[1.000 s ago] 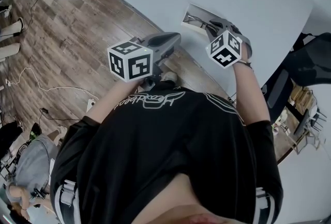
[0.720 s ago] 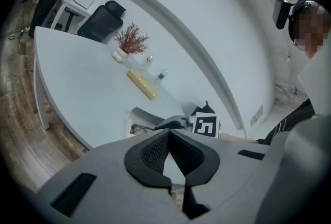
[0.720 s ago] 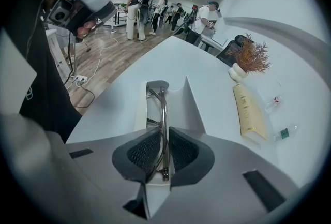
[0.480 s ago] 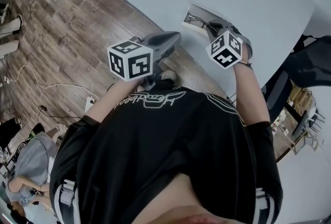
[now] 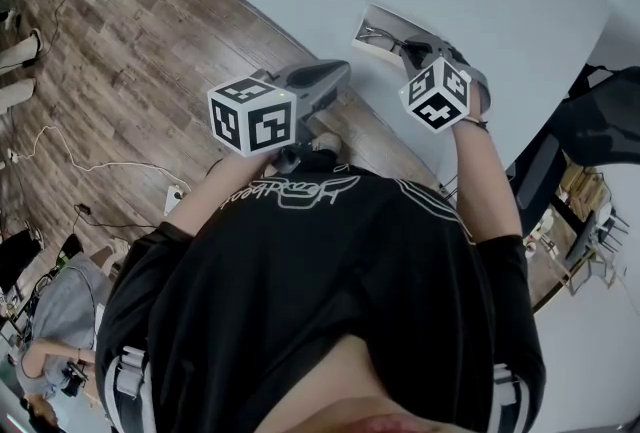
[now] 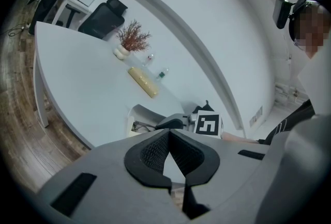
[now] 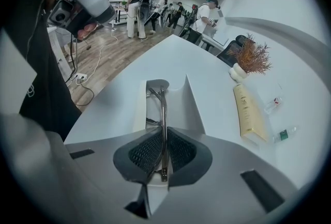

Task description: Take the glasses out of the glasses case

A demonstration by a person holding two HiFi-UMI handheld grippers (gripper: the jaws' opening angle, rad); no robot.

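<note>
An open white glasses case (image 5: 386,23) lies near the table's front edge. In the right gripper view the case (image 7: 176,99) holds metal-framed glasses (image 7: 161,104), and my right gripper (image 7: 163,153) is shut on the near end of their thin frame. The head view has the right gripper (image 5: 412,51) at the case's right end, with the glasses (image 5: 377,39) dark inside it. My left gripper (image 5: 335,74) hangs off the table's edge over the wood floor, left of the case. In its own view the left gripper (image 6: 168,137) is shut and empty, facing the case (image 6: 140,114).
A long tan box (image 7: 249,114) lies on the white table (image 7: 207,68) right of the case. Behind it stand a dried plant in a white vase (image 7: 247,60) and two small bottles (image 7: 274,104). Office chairs (image 6: 101,16) sit at the far end. People (image 7: 139,0) stand on the wood floor.
</note>
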